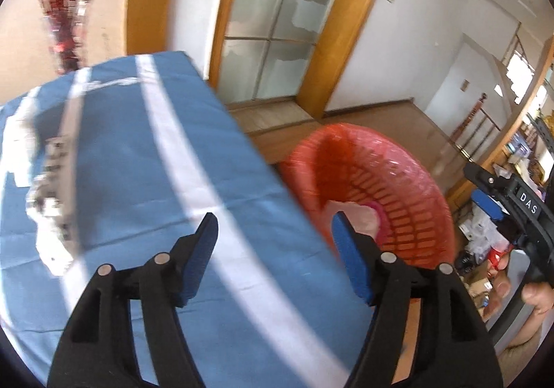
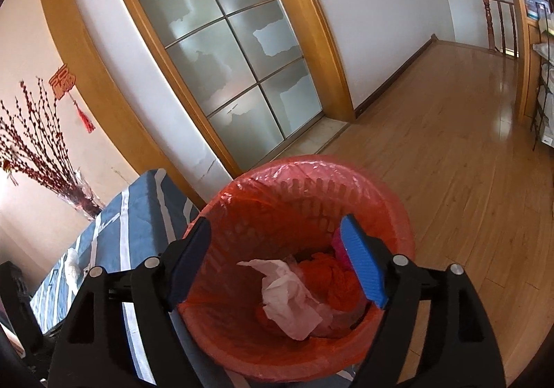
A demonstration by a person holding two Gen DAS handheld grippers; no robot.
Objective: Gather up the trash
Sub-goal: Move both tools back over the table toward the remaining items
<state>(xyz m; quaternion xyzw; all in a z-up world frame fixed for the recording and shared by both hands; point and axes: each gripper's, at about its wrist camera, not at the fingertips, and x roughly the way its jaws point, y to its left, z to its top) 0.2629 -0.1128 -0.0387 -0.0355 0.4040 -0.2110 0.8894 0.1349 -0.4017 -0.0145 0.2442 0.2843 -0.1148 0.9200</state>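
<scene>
You're seeing one readable label: white letters "DAS" [image 1: 528, 203] running along the black body of the right gripper [image 1: 491, 204], at the right edge of the left wrist view. In the right wrist view a red hanging ornament [image 2: 62, 81] is showing a cut-out Chinese character, probably 福, though it's too distorted to confirm. Nothing else is reading clearly.
</scene>
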